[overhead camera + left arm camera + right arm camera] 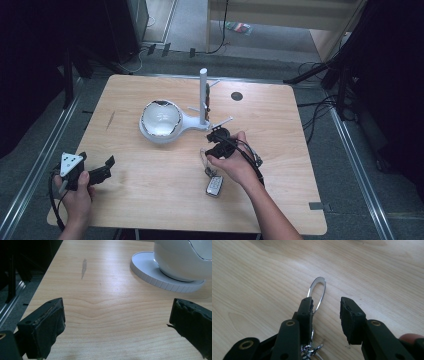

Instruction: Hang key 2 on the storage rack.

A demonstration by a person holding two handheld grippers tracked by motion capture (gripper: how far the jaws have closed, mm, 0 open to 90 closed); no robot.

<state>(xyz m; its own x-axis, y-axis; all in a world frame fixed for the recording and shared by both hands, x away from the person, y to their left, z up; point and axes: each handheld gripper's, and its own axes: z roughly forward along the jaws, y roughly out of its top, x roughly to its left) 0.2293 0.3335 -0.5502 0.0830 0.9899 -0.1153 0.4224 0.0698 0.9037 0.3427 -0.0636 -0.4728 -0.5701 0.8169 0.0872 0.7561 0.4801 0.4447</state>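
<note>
Progress: early | keyring loop (317, 293) flat on table, between your right gripper (326, 306) jaws, unclamped | white stand (204, 97) beyond, hooks bare | left gripper (117, 315) jaws apart, idle.

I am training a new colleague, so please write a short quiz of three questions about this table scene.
1. True or false: the left tool holds something.
2. The metal key ring lies next to which part of the right tool? A) one pad B) the cable C) the camera
3. What stands on the round white base?

Key: 1. False; its jaws stand wide open over the bare table. 2. A. 3. A white bowl, beside a white pole.
</note>
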